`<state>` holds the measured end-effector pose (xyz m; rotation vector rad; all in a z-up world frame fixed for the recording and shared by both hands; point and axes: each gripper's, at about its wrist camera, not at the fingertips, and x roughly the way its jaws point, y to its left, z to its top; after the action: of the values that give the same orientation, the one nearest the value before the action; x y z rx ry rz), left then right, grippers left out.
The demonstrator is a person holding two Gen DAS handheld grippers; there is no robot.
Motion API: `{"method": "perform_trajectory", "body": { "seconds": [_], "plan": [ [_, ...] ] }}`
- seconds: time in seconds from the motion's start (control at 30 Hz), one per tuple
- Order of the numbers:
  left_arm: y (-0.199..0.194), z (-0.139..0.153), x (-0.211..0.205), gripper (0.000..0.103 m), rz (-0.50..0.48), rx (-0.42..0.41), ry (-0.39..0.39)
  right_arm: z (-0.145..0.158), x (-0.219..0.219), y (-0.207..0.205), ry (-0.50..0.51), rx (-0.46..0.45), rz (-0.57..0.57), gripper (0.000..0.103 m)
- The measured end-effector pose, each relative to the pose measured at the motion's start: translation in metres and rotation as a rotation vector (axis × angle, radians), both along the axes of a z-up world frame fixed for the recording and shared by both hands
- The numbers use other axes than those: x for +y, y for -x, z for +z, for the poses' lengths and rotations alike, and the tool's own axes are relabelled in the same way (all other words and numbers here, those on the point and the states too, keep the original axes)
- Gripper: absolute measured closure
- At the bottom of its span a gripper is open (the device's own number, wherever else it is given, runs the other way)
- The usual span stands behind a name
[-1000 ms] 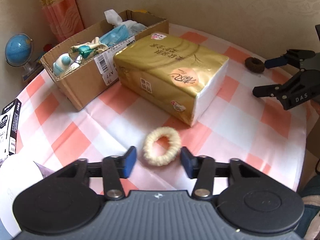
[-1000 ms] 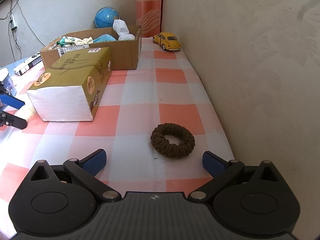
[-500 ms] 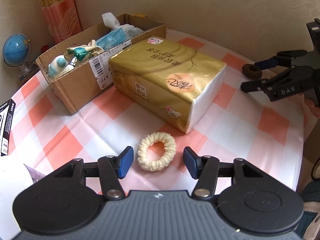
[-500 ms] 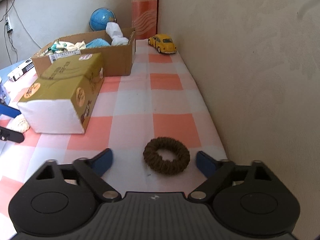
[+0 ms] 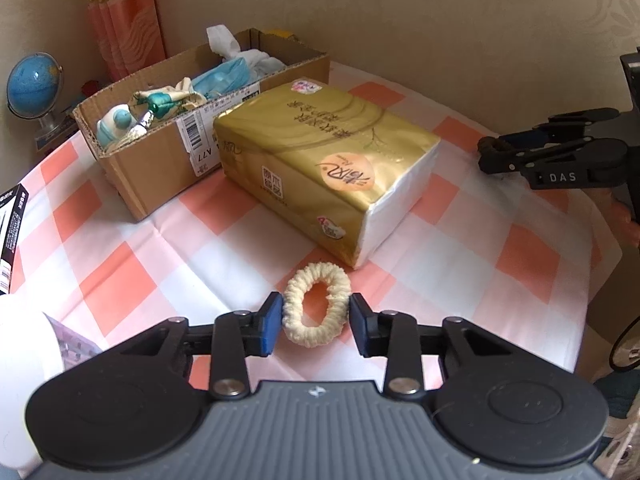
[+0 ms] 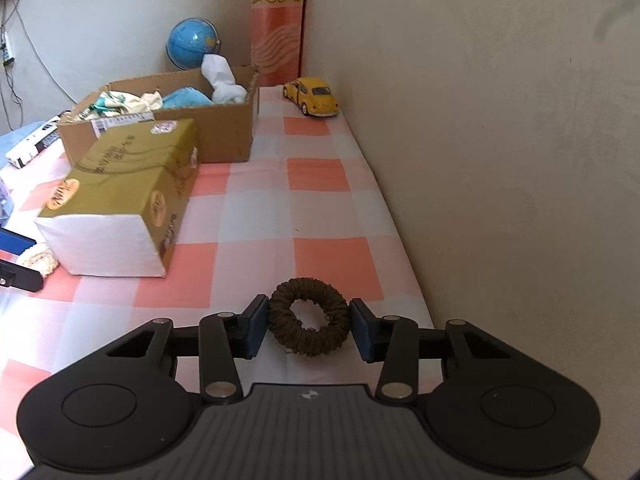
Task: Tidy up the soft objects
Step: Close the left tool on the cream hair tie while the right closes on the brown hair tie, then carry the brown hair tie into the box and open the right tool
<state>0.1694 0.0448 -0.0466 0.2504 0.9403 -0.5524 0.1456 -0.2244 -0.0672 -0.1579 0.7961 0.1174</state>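
I had both grippers low over the table with the orange-and-white checked cloth (image 5: pixel 132 280). The open brown cardboard box (image 5: pixel 160 168) already holding soft cloth items sat at the back, just beside the gold-wrapped tissue pack (image 5: pixel 320 164). My left gripper (image 5: pixel 316 320) was closing around the cream knitted ring-shaped hair scrunchie (image 5: pixel 316 308), which lay flat on the cloth near the pack's white end and was already squeezed to an oval; pads touching both sides. My right gripper (image 6: pixel 308 326) was closing on the dark brown knitted hair scrunchie (image 6: pixel 308 322) near the wall-side table edge; pads at its sides, hardly any squash yet. Risks as I judged them: each ring could fold and slip out on lift, pads could pinch the cloth and drag it, and a brown drop could roll off that edge.
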Motion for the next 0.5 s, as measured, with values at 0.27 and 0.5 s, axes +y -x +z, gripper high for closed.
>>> {"method": "perform_trajectory", "body": {
  "seconds": [0.27,0.5],
  "plan": [
    [0.015,0.024,0.007,0.068,0.028,-0.019,0.029,0.034,0.015,-0.003,-0.019,-0.042,0.114,0.054],
    [0.019,0.039,0.015,0.068,0.063,-0.055,0.037,0.064,0.039,-0.037,-0.041,-0.094,0.218,0.054]
  ]
}}
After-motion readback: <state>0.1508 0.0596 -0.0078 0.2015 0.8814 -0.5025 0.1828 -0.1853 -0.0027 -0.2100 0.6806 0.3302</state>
